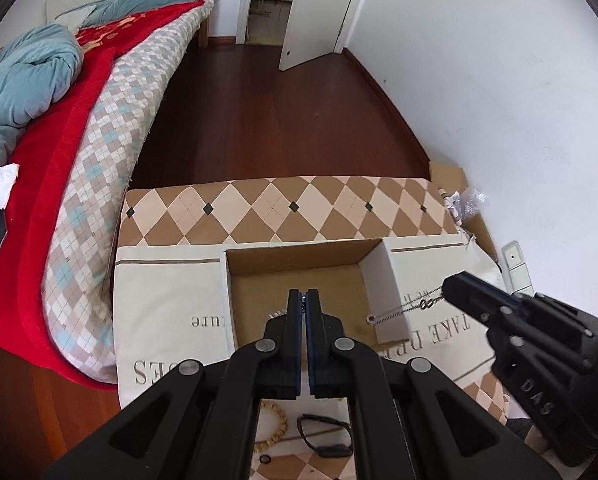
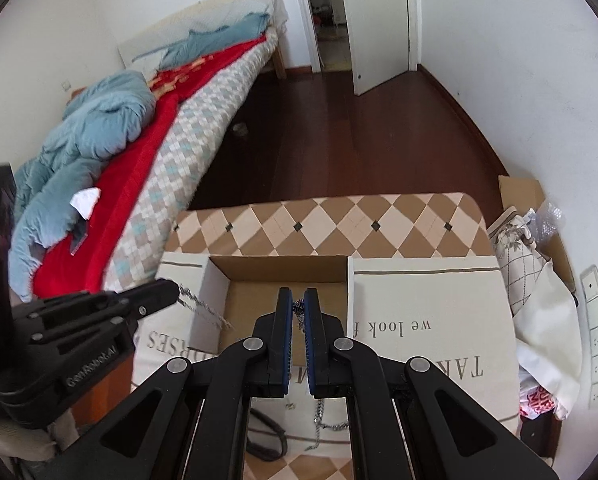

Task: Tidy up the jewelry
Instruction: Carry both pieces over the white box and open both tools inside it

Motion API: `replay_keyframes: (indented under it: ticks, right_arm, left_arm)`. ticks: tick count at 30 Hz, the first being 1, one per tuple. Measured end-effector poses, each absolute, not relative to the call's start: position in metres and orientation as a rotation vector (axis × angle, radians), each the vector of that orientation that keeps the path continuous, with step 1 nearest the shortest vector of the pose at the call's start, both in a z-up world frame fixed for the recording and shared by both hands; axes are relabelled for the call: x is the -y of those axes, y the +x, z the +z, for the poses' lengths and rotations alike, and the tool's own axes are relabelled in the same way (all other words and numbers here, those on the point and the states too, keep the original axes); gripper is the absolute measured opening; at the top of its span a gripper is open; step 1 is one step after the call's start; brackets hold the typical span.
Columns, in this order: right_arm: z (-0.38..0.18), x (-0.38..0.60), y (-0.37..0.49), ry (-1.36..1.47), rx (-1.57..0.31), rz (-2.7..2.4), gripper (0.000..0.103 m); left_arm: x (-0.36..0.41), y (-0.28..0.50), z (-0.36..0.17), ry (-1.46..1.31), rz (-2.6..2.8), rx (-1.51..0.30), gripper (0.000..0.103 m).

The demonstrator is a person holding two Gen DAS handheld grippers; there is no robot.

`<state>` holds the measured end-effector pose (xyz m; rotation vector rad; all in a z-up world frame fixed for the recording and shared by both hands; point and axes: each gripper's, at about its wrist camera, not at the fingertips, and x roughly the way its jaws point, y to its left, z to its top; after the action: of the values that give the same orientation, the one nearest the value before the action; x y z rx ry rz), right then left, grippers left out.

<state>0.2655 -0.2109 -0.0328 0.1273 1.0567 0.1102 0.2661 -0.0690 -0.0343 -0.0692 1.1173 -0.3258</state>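
An open cardboard box (image 1: 299, 276) (image 2: 283, 296) sits on a cloth-covered table. My left gripper (image 1: 303, 300) is shut on a thin silver chain above the box; that chain (image 2: 203, 306) hangs from it (image 2: 171, 290) in the right wrist view. My right gripper (image 2: 298, 300) is shut on another silver chain (image 1: 403, 310), which hangs from its tip (image 1: 451, 284) over the box's right wall. A beaded bracelet (image 1: 275, 428), a black band (image 1: 323, 436) and a small ring (image 1: 265, 459) lie on the cloth near me.
The table has a diamond-patterned cloth (image 1: 283, 208) with printed text. A bed (image 1: 99, 128) with red and blue bedding stands left. Dark wood floor (image 1: 283, 120), an open door (image 1: 311, 12) and a white wall lie beyond. Bags (image 2: 531, 272) sit at right.
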Motion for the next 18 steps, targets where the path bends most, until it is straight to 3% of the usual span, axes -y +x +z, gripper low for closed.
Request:
replay_keyframes:
  ticks: [7,13,14,16,17,18]
  right_arm:
    - [-0.077,0.217,0.302,0.152,-1.161,0.117,0.006]
    - [-0.087,0.222,0.318,0.161,-1.222,0.132,0.009]
    - [-0.088,0.224,0.317,0.160,-1.227,0.127,0.012]
    - [-0.087,0.225,0.316,0.141,-1.227,0.108,0.040]
    - [-0.087,0.226,0.314,0.133,-1.224,0.097,0.048]
    - [-0.087,0.226,0.312,0.117,-1.222,0.082,0.060]
  left_arm:
    - [0.073,0.294,-0.059,-0.100,-0.320,-1.186,0.000]
    - [0.068,0.303,-0.073,-0.089,-0.255,-1.256,0.009]
    - [0.067,0.303,-0.074,-0.069,-0.233,-1.255,0.018]
    - [0.064,0.300,-0.075,-0.024,-0.193,-1.241,0.044]
    - [0.062,0.296,-0.074,0.002,-0.162,-1.217,0.063]
    - [0.060,0.294,-0.074,0.017,-0.142,-1.200,0.069]
